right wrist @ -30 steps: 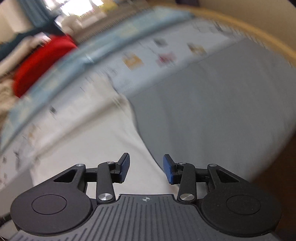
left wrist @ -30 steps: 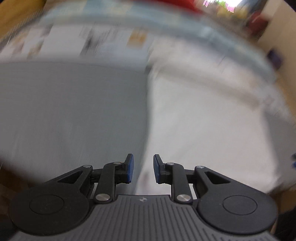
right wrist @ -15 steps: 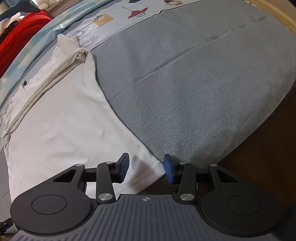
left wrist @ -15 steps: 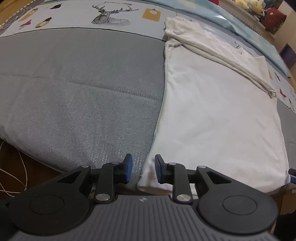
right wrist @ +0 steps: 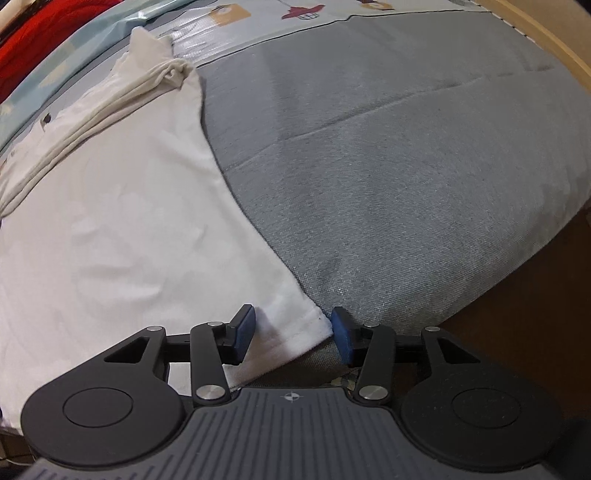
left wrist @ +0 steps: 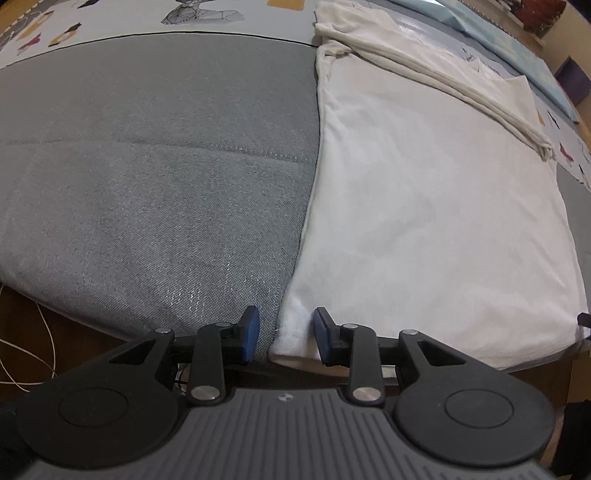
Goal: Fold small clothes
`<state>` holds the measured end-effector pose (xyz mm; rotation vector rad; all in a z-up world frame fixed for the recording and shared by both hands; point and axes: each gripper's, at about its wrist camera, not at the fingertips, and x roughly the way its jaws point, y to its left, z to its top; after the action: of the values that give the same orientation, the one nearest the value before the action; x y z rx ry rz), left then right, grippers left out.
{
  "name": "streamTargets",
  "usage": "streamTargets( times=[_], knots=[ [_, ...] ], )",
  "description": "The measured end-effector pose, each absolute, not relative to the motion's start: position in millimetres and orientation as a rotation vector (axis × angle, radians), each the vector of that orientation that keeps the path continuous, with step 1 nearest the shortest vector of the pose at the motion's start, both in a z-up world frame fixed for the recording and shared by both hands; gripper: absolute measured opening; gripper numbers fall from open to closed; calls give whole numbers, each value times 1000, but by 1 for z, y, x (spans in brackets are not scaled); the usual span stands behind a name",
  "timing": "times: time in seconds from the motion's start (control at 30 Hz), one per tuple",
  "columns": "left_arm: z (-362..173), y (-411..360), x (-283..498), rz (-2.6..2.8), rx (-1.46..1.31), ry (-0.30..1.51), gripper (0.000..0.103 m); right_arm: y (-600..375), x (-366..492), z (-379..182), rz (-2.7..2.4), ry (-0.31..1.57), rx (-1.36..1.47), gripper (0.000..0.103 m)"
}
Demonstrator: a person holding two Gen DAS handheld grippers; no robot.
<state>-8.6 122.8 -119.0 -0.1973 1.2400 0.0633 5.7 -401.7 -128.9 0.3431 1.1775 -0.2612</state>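
Observation:
A white garment (left wrist: 424, 206) lies flat on a grey mat (left wrist: 147, 177), its far end gathered into folds. My left gripper (left wrist: 286, 334) is open, its blue pads either side of the garment's near left hem corner. In the right wrist view the same garment (right wrist: 122, 229) lies left of the bare mat (right wrist: 406, 184). My right gripper (right wrist: 293, 334) is open around the near right hem corner. Neither gripper is closed on the cloth.
A printed light-blue sheet (left wrist: 110, 22) runs along the far edge of the mat. Red fabric (right wrist: 44, 33) lies beyond it. Brown wooden floor (right wrist: 535, 306) shows past the mat's near edge, and a thin white cable (left wrist: 33, 332) lies at lower left.
Both grippers have swung down and moved in to the garment's near hem corners; the views went from blurred to steady. Both stayed open.

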Motion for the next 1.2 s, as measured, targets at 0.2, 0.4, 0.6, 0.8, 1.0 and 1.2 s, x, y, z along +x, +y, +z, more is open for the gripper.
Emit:
streamTargets(
  times=[0.2,0.4,0.6,0.8,1.0,1.2],
  knots=[
    [-118,117,-10,24,-181,1233,7,-398,5,-127,-213,1170,332,17],
    [-113,118,-13,18,-198,1218,8,-390,4,-122,-140,1163,325,14],
    [-123,113,-11,18,-150,1256,12,-385,5,-125,-142,1187,285,16],
    [-117,112,-14,6,-145,1232,6,-384,5,-123,-140,1178,278,12],
    [-82,115,-20,-51,-137,1142,6,-380,-1,-103,-101,1069,286,10],
    [-17,131,-42,-146,-122,1009,5,-388,-14,-49,-17,936,367,9]
  ],
)
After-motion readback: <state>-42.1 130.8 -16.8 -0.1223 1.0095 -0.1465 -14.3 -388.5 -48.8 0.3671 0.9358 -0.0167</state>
